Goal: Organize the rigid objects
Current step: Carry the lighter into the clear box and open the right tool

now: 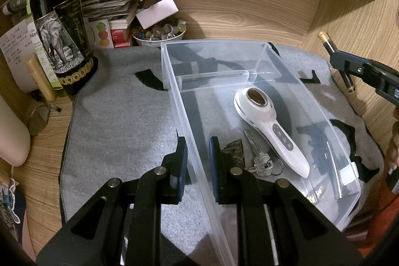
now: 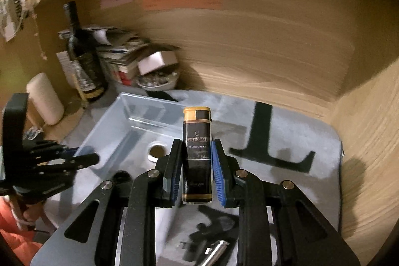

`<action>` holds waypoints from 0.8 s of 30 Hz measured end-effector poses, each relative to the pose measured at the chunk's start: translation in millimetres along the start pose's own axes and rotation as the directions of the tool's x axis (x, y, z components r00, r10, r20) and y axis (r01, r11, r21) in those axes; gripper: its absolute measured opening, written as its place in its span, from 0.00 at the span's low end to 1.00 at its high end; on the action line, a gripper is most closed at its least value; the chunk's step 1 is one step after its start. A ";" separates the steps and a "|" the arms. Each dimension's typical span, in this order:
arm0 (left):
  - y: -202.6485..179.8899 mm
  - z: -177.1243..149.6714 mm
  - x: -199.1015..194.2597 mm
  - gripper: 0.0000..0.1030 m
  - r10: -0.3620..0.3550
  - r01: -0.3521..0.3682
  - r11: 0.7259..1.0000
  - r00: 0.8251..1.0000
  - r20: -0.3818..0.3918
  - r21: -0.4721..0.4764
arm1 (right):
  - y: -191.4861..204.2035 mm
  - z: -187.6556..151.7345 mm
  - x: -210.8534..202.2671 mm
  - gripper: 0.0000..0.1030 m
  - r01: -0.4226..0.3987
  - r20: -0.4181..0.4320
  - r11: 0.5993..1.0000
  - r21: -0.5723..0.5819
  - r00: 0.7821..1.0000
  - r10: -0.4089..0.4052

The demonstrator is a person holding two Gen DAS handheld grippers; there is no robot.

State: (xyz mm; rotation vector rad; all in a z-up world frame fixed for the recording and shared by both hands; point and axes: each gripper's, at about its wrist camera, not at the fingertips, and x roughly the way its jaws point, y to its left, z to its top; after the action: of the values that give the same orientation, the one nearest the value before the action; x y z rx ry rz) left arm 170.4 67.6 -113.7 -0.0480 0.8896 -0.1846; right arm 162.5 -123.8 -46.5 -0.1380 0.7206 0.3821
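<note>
dim warm light, fisheye-bent edges, right wrist view motion-blurred, dark vignette corners

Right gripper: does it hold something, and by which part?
Yes. The right gripper holds a black and gold lighter upright, clamped on both sides of its lower body.

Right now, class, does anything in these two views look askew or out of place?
Yes. The clear plastic bin sits skewed across the grey mat, its near wall between the left hand-held gripper fingers. The right hand-held gripper holds a black-and-gold lighter outside the bin.
</note>
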 end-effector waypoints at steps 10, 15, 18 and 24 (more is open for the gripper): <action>-0.2 -0.5 0.0 0.15 0.001 -0.001 1.000 1.000 0.002 0.003 | 41.6 -1.7 8.8 0.21 -0.073 -0.025 0.993 -0.093 0.997 0.071; -0.4 -0.8 -0.1 0.15 0.000 0.000 1.000 1.000 0.003 0.002 | 58.8 -3.7 20.2 0.21 -0.094 -0.075 0.982 -0.163 0.994 0.083; -0.5 -0.7 -0.1 0.15 0.001 -0.001 1.000 1.000 0.003 0.002 | 66.0 -6.5 35.7 0.21 -0.107 -0.127 0.974 -0.197 0.988 0.083; -0.5 -0.7 -0.6 0.15 -0.003 0.003 1.000 1.000 0.002 -0.001 | 64.8 -13.8 66.1 0.21 -0.133 -0.232 0.972 -0.194 0.969 0.086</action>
State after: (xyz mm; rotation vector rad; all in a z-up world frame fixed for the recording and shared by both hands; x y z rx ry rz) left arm 169.4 67.3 -113.7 -0.0505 0.8872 -0.1868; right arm 174.2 -48.1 -100.4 -0.3438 0.9108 0.5550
